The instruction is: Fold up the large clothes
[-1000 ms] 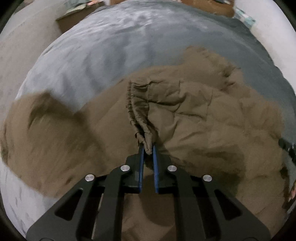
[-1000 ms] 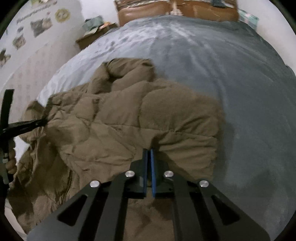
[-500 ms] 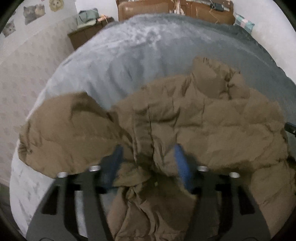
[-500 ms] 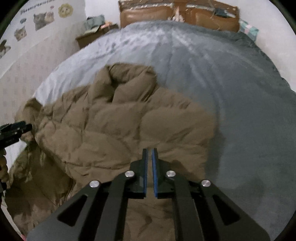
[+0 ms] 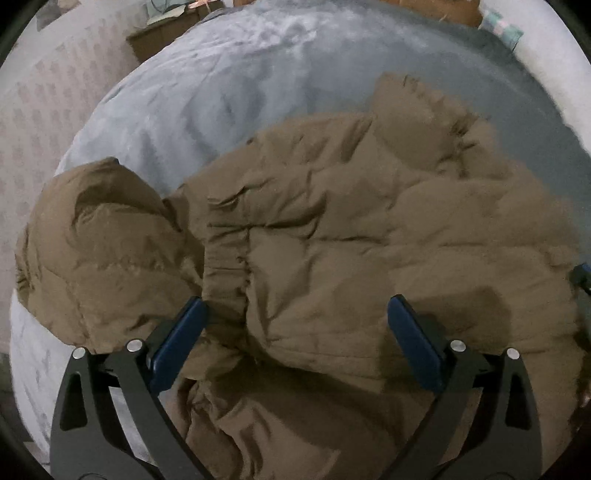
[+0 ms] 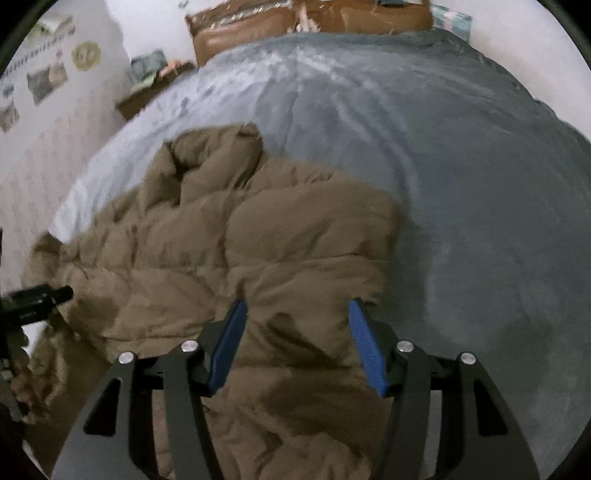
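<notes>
Bed, headboard; jacket hood leftward.

One brown puffer jacket lies on one bed with one grey blanket. Two hand-held grippers appear: the left hand-held gripper and the right hand-held gripper, each with two blue finger pads spread apart. One brown headboard and one wooden nightstand stand beyond.
</notes>
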Motion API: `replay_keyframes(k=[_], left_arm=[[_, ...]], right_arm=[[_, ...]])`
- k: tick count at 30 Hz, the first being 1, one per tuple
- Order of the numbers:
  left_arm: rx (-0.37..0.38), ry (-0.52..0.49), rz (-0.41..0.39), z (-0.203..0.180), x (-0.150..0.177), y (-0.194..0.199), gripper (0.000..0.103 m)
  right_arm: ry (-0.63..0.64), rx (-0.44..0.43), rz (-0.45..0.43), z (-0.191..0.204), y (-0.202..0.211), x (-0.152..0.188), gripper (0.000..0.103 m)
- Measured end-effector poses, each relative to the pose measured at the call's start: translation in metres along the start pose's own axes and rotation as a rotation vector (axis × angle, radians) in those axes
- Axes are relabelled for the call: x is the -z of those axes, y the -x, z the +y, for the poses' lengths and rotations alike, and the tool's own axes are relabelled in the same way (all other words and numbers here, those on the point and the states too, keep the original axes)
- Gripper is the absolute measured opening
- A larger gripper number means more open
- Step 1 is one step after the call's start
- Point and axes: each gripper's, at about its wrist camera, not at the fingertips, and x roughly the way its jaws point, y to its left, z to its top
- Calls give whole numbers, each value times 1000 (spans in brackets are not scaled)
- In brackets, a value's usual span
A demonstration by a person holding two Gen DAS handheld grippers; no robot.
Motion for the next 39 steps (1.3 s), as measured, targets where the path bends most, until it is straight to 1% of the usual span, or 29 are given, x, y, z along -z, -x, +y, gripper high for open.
replay_keyframes(k=[2,4,6,8,10,13,17,20,21,22,25,28,30,31,35,39], left_arm=[[-24,-13,19,-1,1,-9,98],[-14,-9,49,-1,1,-20,100],[15,13,89,1,-1,-31,100],[28,22,106,1,-2,-37,100],[19,10,122,-3,-4,-44,100],[1,-4,130,-10,-6,-52,100],[-12,-2,122,-13,-5,-59,100],[-26,-12,113,-17,-5,-54,100],[-26,-15,104,-19,-5,-50,100],[-27,-17,96,-29,-8,-50,100],[-18,-12,56,-28,-2,-31,100],[12,7,21,-26,7,-16,100],[28,5,6,-25,14,-9,100],[25,-1,6,-26,17,-9,100],[-10,-35,15,-34,23,-19,100],[-32,-52,30,-42,24,-32,100]], right_arm=[[34,34,31,9,-13,1,58],[49,57,61,12,-26,1,58],[30,59,94,9,-39,0,58],[1,49,127,5,-49,-1,59],[-12,49,150,4,-56,-2,59],[7,64,167,7,-63,-4,59],[12,68,170,9,-66,-4,59],[11,75,159,14,-58,-3,60],[14,76,150,15,-52,-3,60],[13,64,132,16,-44,-3,60],[3,11,64,23,-19,5,62],[17,9,24,31,1,12,62],[29,12,28,36,4,18,63],[33,18,33,35,3,17,63],[50,45,67,39,-3,30,63],[53,48,96,34,-12,38,63]])
